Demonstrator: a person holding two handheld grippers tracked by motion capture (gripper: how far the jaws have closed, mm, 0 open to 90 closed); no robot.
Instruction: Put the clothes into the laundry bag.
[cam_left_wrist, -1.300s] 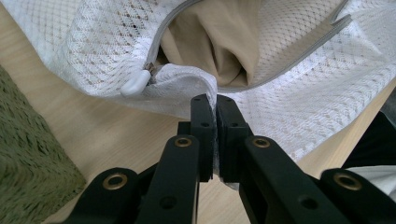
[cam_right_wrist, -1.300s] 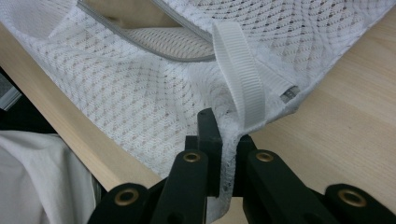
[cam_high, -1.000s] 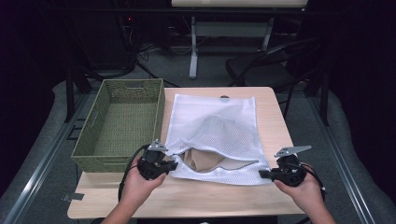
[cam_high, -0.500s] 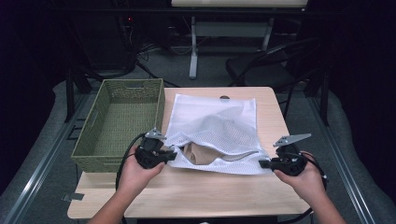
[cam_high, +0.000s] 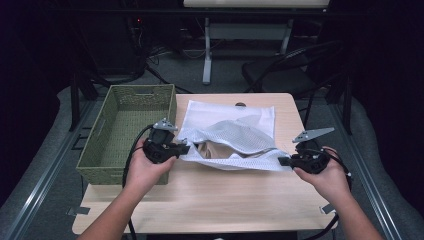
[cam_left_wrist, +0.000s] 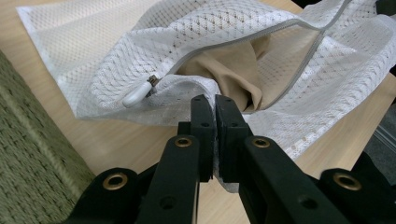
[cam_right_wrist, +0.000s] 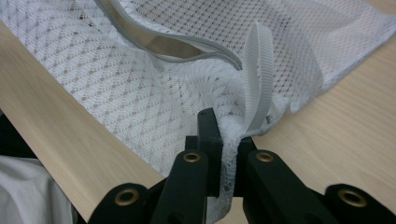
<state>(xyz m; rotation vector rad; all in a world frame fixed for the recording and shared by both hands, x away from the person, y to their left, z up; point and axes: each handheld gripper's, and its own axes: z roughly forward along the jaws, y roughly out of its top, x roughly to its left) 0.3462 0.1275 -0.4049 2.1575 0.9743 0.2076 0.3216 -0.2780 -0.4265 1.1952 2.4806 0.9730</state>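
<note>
A white mesh laundry bag (cam_high: 230, 132) lies on the wooden table (cam_high: 210, 200), its zipped mouth gaping toward me. Tan cloth (cam_high: 204, 148) shows inside the opening, seen closer as tan cloth (cam_left_wrist: 236, 70). My left gripper (cam_high: 184, 148) is shut on the bag's near left corner and holds it off the table; the mesh (cam_left_wrist: 177, 91) bunches between the jaws beside the white zipper pull (cam_left_wrist: 137, 94). My right gripper (cam_high: 283, 161) is shut on the near right corner, where mesh (cam_right_wrist: 140, 88) and a white ribbon loop (cam_right_wrist: 258, 70) rise from its jaws.
A green woven basket (cam_high: 100, 145) stands empty at the table's left, right beside my left hand. Bare tabletop lies in front of the bag. Beyond the table's far edge are a dark chair (cam_high: 280, 75) and a white table leg (cam_high: 207, 55).
Both grippers have lifted the bag's near edge higher and pulled it toward me. The bag's mouth gapes wider, and its back part has folded up.
</note>
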